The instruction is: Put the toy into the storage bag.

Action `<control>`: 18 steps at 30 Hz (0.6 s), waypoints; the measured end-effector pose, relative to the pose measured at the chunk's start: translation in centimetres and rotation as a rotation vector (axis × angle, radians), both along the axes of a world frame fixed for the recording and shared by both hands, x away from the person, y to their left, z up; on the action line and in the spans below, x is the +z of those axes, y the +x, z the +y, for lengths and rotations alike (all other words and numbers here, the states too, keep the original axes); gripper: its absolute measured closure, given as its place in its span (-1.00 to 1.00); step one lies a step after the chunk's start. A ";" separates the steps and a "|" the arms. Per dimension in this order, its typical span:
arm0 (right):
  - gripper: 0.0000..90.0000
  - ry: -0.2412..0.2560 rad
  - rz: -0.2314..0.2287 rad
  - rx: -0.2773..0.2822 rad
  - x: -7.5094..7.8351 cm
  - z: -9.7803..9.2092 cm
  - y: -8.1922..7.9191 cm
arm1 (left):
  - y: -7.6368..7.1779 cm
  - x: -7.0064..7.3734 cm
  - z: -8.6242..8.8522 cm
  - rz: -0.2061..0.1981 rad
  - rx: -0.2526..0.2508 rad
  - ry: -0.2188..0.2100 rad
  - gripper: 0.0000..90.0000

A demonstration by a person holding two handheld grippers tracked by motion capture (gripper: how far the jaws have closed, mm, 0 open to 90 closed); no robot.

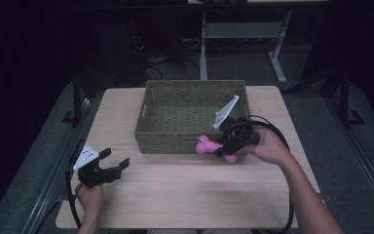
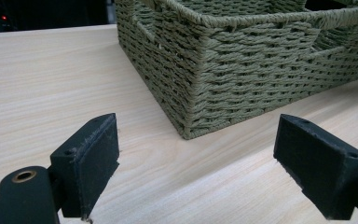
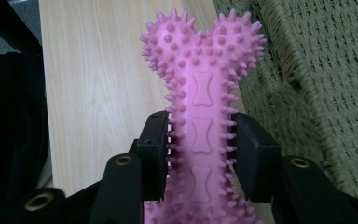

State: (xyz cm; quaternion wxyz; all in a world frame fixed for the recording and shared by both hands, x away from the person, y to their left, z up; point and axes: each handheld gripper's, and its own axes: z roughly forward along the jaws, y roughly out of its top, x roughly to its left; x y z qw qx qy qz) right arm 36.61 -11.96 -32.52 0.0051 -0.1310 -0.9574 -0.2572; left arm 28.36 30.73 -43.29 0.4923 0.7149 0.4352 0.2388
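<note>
Wooden table (image 1: 185, 195) — toy carried toward the basket (image 1: 193, 87).
Right gripper (image 1: 222, 146) clamps the pink bone toy (image 1: 207, 145) at the basket's front wall; next, lift over the rim — left gripper (image 1: 116, 162) gapes idle.

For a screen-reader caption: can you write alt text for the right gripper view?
A pink spiked bone toy is clamped by its shaft in the right tool, its knobbed end pointing up. Behind it lie a pale wooden table and, at right, a green woven basket.

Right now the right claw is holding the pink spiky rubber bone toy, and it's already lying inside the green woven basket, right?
Not quite. The right claw does grip the pink spiky rubber bone toy, but the high view shows the toy outside the green woven basket, against its near wall above the table.
</note>
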 end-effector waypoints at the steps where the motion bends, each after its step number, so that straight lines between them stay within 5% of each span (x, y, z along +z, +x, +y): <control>1: 0.29 -0.002 -0.004 0.002 0.1 0.1 0.2 | 0.0 0.0 0.0 0.000 0.003 0.000 -0.70; 18: 0.29 -0.039 -0.022 -0.009 2.2 0.5 2.3 | 0.0 0.0 0.1 -0.001 -0.001 -0.001 -0.70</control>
